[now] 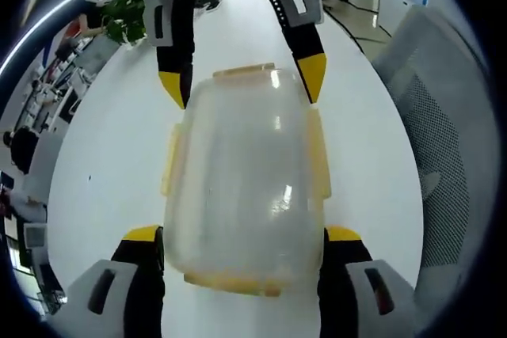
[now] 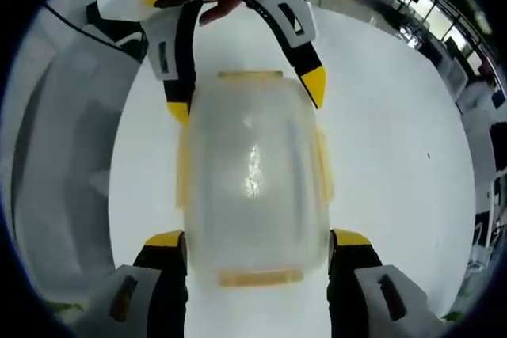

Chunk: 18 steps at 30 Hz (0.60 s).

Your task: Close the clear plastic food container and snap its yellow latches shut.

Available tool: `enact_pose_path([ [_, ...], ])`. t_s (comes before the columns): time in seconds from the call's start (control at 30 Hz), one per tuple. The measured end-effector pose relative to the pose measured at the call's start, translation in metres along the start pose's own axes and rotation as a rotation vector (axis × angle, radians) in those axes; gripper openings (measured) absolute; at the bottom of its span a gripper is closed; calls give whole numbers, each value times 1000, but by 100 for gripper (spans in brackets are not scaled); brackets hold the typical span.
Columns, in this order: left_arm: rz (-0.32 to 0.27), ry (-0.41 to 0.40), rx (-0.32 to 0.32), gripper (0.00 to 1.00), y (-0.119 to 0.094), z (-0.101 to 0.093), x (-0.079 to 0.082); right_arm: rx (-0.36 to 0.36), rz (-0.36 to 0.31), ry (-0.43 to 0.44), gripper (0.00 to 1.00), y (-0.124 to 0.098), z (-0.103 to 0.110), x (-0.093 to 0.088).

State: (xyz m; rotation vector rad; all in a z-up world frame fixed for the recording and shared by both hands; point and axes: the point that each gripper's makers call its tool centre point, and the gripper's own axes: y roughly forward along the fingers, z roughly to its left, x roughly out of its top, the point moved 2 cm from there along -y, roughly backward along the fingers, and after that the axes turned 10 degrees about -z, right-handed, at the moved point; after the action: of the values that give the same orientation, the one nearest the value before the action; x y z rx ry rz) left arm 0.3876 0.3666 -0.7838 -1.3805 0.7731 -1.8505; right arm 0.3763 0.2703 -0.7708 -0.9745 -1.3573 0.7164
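Left gripper (image 1: 242, 235) at 6 o'clock in the left gripper view, yellow-tipped jaws spread wide, flanking the near end of the container (image 1: 244, 184), contact uncertain. Container lying on the white surface (image 1: 103, 164), lid on, yellow latches (image 1: 318, 156) along its sides and ends. Right gripper (image 1: 242, 85) entering from 12 o'clock, jaws straddling the far end. In the right gripper view, right gripper (image 2: 257, 237) at 6 o'clock, jaws parted at the sides of the container (image 2: 253, 184); left gripper (image 2: 245, 93) opposite at 12 o'clock. Grey chair (image 1: 444, 148) at 3 o'clock
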Motion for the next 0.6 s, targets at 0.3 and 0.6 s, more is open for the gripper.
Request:
enact_pose_path([
  [0.3, 0, -9, 2, 80, -3, 0, -3, 5, 5, -8, 72, 2, 0, 3],
  [0.6, -4, -7, 4, 80, 0, 6, -3, 1, -4, -4, 72, 1, -6, 1],
])
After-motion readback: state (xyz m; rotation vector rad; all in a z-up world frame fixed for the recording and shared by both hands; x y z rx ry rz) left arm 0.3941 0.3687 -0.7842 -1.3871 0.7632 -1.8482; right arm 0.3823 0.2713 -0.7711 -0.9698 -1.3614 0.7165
